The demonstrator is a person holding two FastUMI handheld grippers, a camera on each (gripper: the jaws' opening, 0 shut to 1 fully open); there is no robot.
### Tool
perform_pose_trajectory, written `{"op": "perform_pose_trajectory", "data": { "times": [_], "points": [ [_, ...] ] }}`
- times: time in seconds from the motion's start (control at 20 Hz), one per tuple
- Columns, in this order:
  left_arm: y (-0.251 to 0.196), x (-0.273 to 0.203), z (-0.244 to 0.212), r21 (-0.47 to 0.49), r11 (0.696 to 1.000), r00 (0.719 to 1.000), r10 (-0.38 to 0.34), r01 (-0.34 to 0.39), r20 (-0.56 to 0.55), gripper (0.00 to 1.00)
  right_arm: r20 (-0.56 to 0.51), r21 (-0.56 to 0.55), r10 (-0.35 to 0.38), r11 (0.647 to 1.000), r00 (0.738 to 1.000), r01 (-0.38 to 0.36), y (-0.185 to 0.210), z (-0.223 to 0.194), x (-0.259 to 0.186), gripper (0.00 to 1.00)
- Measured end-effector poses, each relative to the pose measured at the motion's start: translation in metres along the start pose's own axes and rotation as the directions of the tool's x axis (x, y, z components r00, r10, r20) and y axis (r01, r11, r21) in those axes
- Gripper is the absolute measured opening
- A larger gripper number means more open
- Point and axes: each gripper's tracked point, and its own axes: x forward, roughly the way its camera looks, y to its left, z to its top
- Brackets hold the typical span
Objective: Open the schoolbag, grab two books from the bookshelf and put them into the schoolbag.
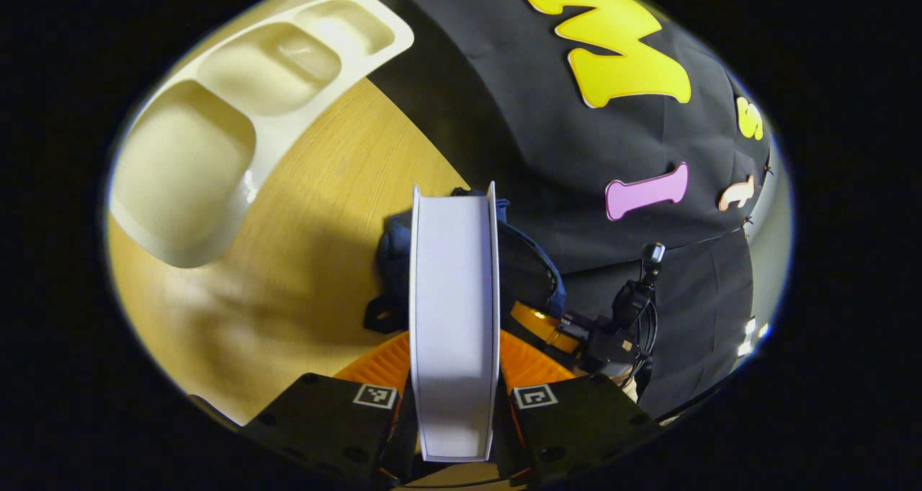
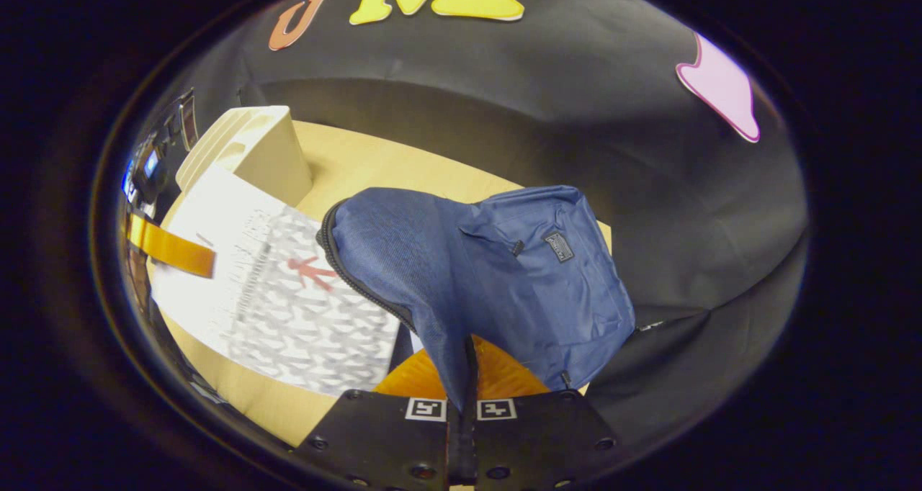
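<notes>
Left hand-held gripper [image 1: 454, 397]: clamped on a white book [image 1: 454, 318], edge-on above the schoolbag [image 1: 536, 268].
Right hand-held gripper [image 2: 468, 404]: pinched on schoolbag fabric, lifted.
Schoolbag: near counter's [image 1: 317, 260] far edge.

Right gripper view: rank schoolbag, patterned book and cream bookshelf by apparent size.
1. Blue schoolbag, though nearness to the camera inflates it.
2. Patterned book.
3. Cream bookshelf, farthest off, partly hidden behind the book.

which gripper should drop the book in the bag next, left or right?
Left, most likely. The left gripper is shut on the book, upright just in front of the schoolbag. The right gripper is pinching the schoolbag's flap, holding it up, so it isn't free.
</notes>
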Motion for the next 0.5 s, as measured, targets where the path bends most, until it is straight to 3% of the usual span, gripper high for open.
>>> {"op": "perform_pose_trajectory", "data": {
  "times": [0.1, 0.2, 0.3, 0.5],
  "points": [
    [-0.008, 0.027, -0.003, -0.055, 0.995, 0.997, -0.075, 0.077, 0.033, 0.45, 0.001, 0.002, 0.009, 1.0, 1.0, -0.009, 0.001, 0.0, 0.001, 0.0],
    [0.0, 0.057, -0.007, -0.101, 0.99, 0.995, -0.092, 0.097, 0.049, 0.45, -0.002, -0.007, 0.023, 1.0, 1.0, -0.023, 0.004, -0.001, 0.003, 0.01],
    [0.002, 0.075, -0.007, -0.05, 0.991, 0.988, -0.118, 0.123, 0.099, 0.48, -0.002, -0.016, 0.044, 0.999, 0.999, -0.044, 0.009, 0.0, 0.004, 0.01],
    [-0.015, 0.127, -0.005, -0.137, 0.974, 0.978, -0.166, 0.183, 0.123, 0.45, -0.001, -0.049, 0.079, 0.996, 0.997, -0.079, 0.019, 0.004, 0.009, 0.01]
  ]
}}
